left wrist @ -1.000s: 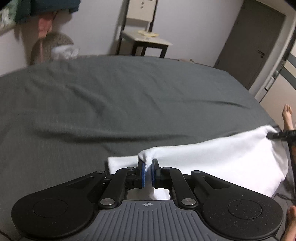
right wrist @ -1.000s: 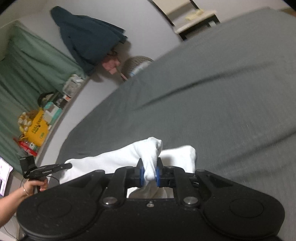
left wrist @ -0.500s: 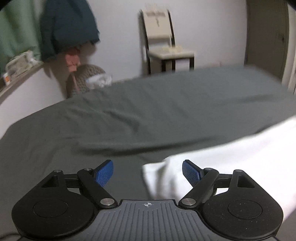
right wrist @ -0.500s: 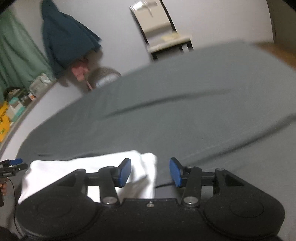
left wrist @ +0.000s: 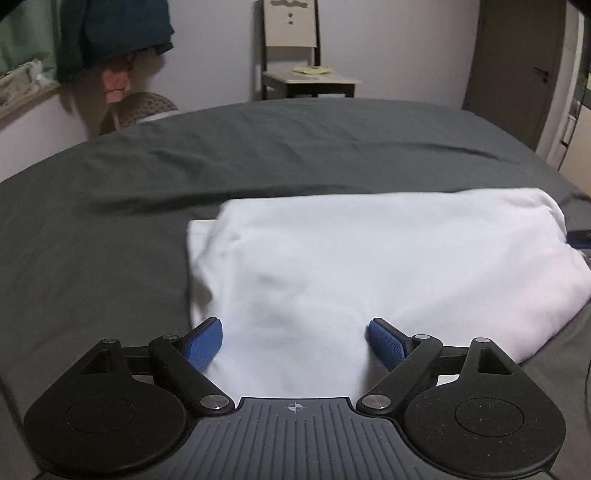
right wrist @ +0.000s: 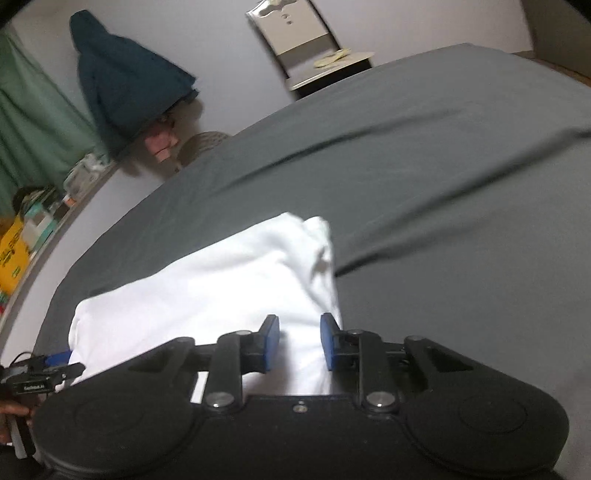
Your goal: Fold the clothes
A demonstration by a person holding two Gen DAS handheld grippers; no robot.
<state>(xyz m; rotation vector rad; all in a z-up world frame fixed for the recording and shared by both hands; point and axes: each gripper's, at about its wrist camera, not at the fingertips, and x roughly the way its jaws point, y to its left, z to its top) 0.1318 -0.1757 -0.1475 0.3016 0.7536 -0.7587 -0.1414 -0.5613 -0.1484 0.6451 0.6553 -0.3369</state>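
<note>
A white garment (left wrist: 351, 266) lies folded on the dark grey bed (left wrist: 184, 166). My left gripper (left wrist: 295, 341) is open and empty, its blue pads (left wrist: 204, 341) spread wide just above the garment's near edge. The garment also shows in the right wrist view (right wrist: 221, 295). My right gripper (right wrist: 298, 341) is open, its pads (right wrist: 330, 339) apart over the garment's right end, holding nothing. The left gripper (right wrist: 55, 363) shows at the far left of the right wrist view.
A chair (left wrist: 295, 48) with a small table stands by the far wall. A dark jacket (left wrist: 110, 29) hangs at the left above a wicker basket (left wrist: 140, 110). A door (left wrist: 517, 66) is at the right. A cluttered shelf (right wrist: 29, 229) runs along the left.
Both grippers were shut on the garment's edge a second ago. They have let go, opened and drawn back, and the garment now lies folded on the bed.
</note>
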